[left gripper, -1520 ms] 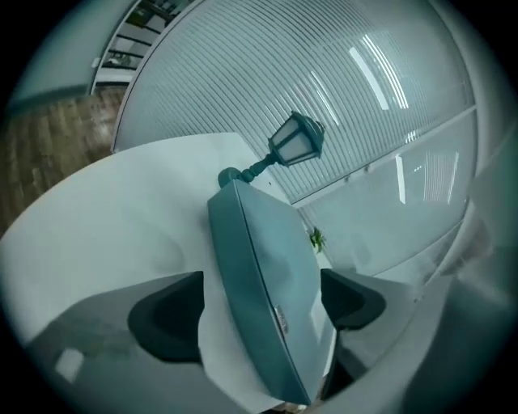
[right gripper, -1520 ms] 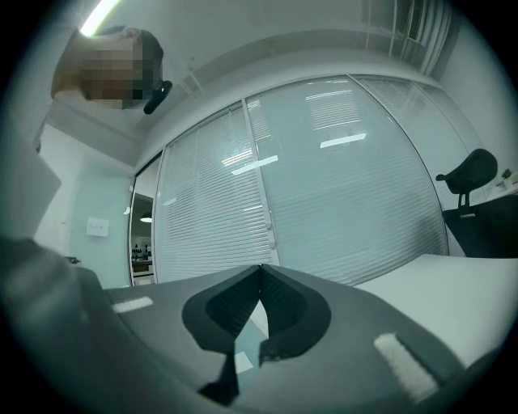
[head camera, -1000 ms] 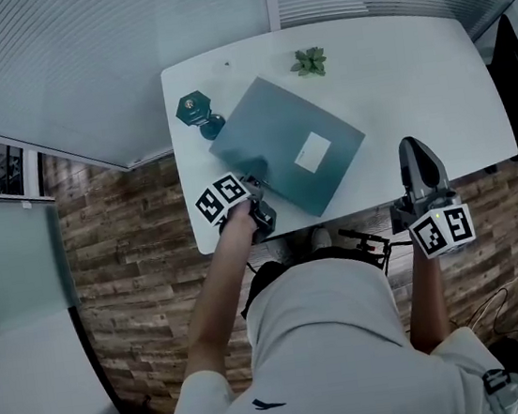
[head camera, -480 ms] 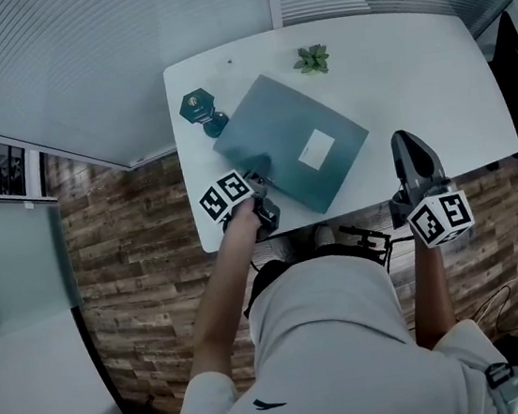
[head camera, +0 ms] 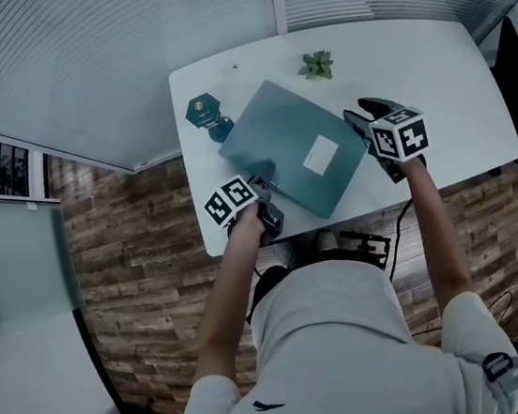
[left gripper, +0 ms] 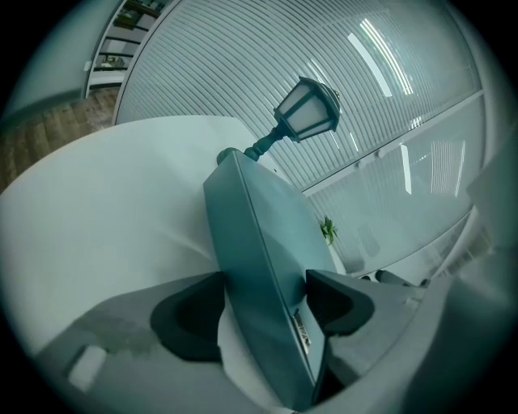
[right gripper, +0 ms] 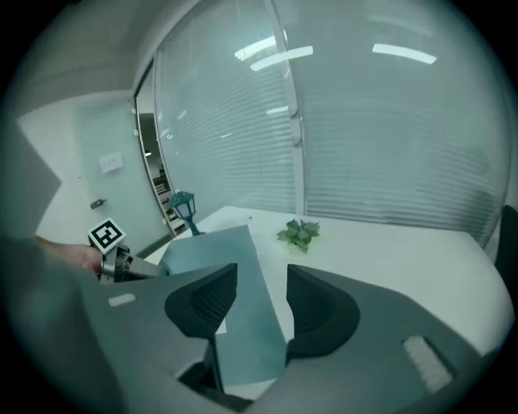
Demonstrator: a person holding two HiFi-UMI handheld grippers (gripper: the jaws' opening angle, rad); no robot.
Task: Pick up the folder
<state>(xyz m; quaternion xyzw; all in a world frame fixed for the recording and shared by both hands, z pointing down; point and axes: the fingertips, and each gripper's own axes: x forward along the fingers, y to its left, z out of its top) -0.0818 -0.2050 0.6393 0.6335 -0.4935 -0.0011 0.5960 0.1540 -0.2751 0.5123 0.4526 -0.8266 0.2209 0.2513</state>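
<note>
We read no text anywhere; the white label (head camera: 319,154) on the folder (head camera: 274,138) shows nothing legible.

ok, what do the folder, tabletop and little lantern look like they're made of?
Folder: teal, matte with a faint sheen, stiff and flat, with a white label. Probably plastic or coated board.
Tabletop: white, smooth, softly reflective. Looks like laminate or painted board.
Lantern: teal frame with pale panes on a thin stem. Painted metal or plastic, can't tell which.
</note>
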